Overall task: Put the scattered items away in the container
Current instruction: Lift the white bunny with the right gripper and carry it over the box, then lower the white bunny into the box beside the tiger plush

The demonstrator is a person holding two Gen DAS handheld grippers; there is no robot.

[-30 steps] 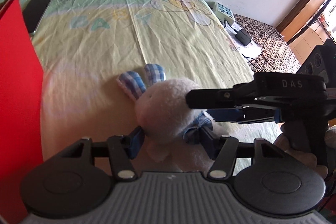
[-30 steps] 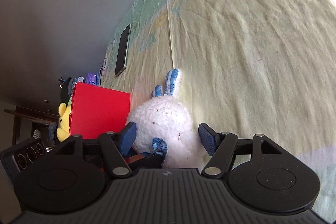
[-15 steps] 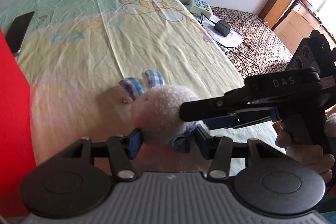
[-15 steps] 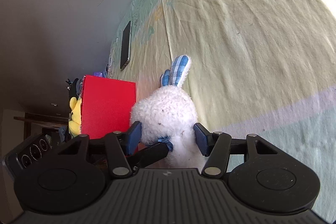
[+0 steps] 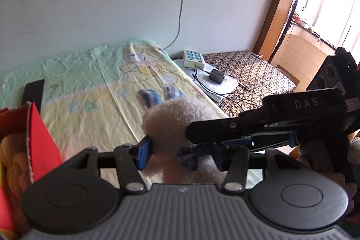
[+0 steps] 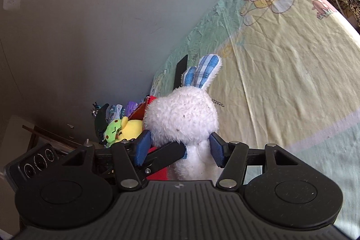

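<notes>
A bed sheet (image 5: 90, 91) in pale yellow and green, printed with a cartoon bear, filled the middle of the left wrist view under a plain wall, with a dark phone (image 5: 33, 91) at centre left and a patterned mattress and wooden door frame at the right. "DAS" was readable on the right gripper (image 6: 180, 150) body. Both it and the left gripper (image 5: 183, 151) were clamped on the white plush rabbit (image 6: 183, 118), held clear of the sheet beside the red box (image 5: 38, 138) at lower left. A second earlier the rabbit lay on the sheet with the right gripper's fingers apart around it.
</notes>
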